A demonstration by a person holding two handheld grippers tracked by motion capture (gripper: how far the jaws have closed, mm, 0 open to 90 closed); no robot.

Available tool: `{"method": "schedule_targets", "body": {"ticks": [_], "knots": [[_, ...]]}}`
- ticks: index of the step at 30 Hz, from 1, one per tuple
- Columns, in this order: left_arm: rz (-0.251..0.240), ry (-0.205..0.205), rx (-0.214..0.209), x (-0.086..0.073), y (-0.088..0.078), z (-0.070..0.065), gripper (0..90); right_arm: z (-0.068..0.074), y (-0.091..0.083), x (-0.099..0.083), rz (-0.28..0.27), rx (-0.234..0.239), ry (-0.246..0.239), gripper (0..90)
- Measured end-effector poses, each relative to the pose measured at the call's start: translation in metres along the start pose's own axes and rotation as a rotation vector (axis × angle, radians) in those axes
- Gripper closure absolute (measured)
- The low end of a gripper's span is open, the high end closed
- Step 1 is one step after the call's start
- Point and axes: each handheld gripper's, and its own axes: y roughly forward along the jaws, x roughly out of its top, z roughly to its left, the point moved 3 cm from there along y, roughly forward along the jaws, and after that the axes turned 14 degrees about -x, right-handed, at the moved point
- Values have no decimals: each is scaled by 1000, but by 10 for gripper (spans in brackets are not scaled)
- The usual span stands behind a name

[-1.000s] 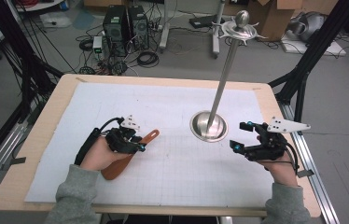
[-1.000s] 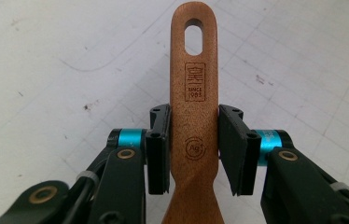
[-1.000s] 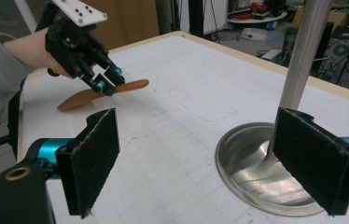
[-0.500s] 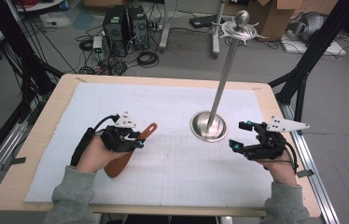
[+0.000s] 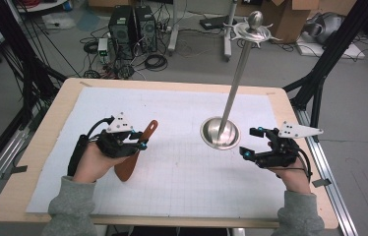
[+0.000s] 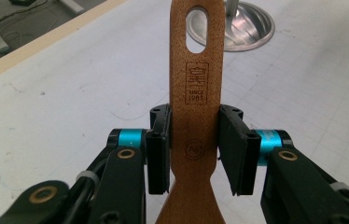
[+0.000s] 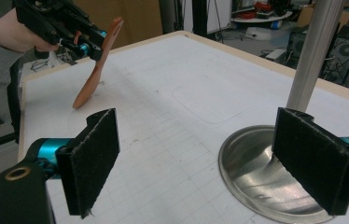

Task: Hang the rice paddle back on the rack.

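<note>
We have the left gripper (image 5: 132, 142) clamped on the handle of the wooden spatula (image 5: 135, 152). In the left gripper view both pads press the handle's flat edges just below the stamped logo, with the hanging slot (image 6: 197, 31) sticking out well past the pads. Grip looks centred and square there.

In the right gripper view the spatula (image 7: 96, 74) hangs tilted, blade tip down at the white mat (image 5: 187, 177); we can't tell if the tip touches the mat or sits just above it.

The right gripper (image 5: 256, 145) stands with its jaws wide apart and nothing between them, just beside the round base (image 5: 219, 133) of the steel stand (image 5: 236, 83).

Our read of the step: lift the spatula clear and carry it to the stand, probably to hang it by the slot on one of the prongs at the stand's top (image 5: 251, 30). To do it well:
- get the blade fully off the mat before travelling sideways, so it doesn't drag
- keep the slot end forward and unobstructed; don't regrip higher
- approach the prongs from the side, not across the pole
- right gripper could pin the base if the stand wobbles

Spatula vs stand: well apart, spatula on the left of the mat, stand right of centre.
</note>
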Motion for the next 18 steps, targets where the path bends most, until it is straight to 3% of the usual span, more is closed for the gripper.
{"method": "schedule_targets", "body": {"ticks": [18], "knots": [[-124,28,-1,9,-24,-7,652,1,3,1,1,8,-15,138]]}}
